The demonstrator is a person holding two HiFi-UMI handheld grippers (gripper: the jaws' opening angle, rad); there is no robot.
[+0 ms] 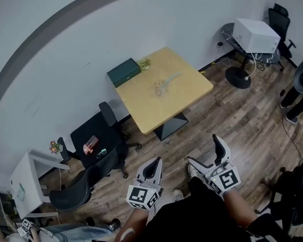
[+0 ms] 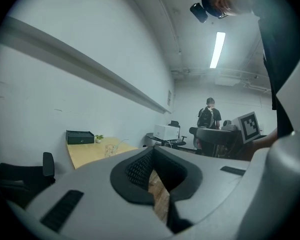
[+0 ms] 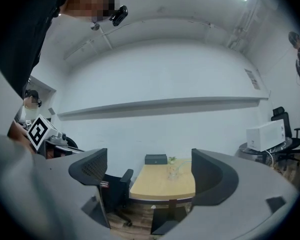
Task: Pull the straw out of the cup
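Both empty: left gripper closed, right gripper wide apart.

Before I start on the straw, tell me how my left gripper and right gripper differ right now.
The left gripper has its jaws together; the right gripper holds them wide apart. The right gripper's view frames the wooden table between its jaws; the left gripper's view has it off to the left. Both are empty and well short of the clear cup.
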